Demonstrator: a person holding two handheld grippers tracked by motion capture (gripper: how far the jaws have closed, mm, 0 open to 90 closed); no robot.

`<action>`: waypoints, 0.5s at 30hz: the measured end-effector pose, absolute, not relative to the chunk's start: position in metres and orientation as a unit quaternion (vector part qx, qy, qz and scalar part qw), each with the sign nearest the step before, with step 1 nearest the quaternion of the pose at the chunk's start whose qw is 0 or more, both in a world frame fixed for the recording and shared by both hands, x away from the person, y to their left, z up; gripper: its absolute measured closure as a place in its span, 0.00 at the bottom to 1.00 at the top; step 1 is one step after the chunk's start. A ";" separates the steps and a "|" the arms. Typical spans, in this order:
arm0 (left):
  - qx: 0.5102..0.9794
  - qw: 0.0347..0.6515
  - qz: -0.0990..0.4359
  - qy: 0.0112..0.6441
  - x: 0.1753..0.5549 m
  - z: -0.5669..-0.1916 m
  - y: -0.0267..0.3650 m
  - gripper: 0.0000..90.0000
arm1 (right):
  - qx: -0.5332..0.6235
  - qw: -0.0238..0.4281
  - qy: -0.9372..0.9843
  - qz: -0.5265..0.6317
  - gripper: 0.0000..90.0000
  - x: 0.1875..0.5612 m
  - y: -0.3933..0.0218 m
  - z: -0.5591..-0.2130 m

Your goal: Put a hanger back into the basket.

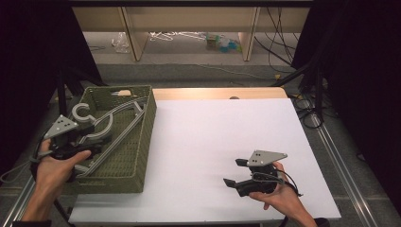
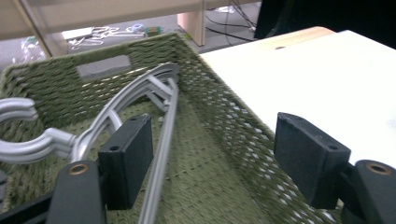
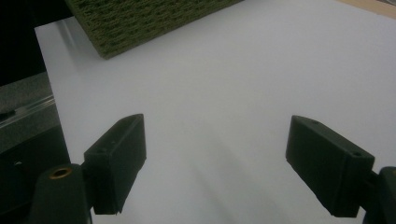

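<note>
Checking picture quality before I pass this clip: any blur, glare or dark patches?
High view: sharp, white table evenly lit, black surroundings at both sides. Left gripper view: green basket smeared by motion blur, grey hanger soft. Right gripper view: table mildly soft, no glare, dark left edge.

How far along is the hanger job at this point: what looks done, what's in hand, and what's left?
Done: the grey hanger lies in the green basket, its hook over the left rim.
In hand: nothing. The left claw hangs open over the basket, the hanger's bar running by one jaw without being pinched. The right claw is open above the bare white table.
Left: apparently just pulling the left claw away.
</note>
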State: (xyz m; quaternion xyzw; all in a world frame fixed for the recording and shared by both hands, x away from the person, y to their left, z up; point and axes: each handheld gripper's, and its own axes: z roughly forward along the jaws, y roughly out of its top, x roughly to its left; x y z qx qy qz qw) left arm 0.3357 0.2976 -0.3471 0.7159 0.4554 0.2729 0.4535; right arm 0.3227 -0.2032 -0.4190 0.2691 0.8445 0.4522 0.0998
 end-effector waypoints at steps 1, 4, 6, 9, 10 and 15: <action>0.717 0.454 0.273 0.452 0.332 -0.346 0.295 0.31 | 0.268 0.099 0.845 0.452 0.24 0.323 -0.203 -0.419; 0.720 0.456 0.271 0.447 0.323 -0.342 0.288 0.31 | 0.270 0.100 0.844 0.453 0.24 0.323 -0.203 -0.419; 0.714 0.472 0.263 0.445 0.320 -0.339 0.284 0.31 | 0.273 0.099 0.843 0.453 0.24 0.323 -0.203 -0.419; 0.711 0.491 0.250 0.437 0.314 -0.339 0.274 0.31 | 0.272 0.100 0.843 0.453 0.24 0.323 -0.203 -0.419; 0.714 0.491 0.249 0.433 0.313 -0.340 0.269 0.31 | 0.273 0.099 0.843 0.453 0.24 0.323 -0.203 -0.419; 0.724 0.497 0.243 0.412 0.309 -0.346 0.248 0.31 | 0.275 0.102 0.840 0.457 0.24 0.323 -0.204 -0.418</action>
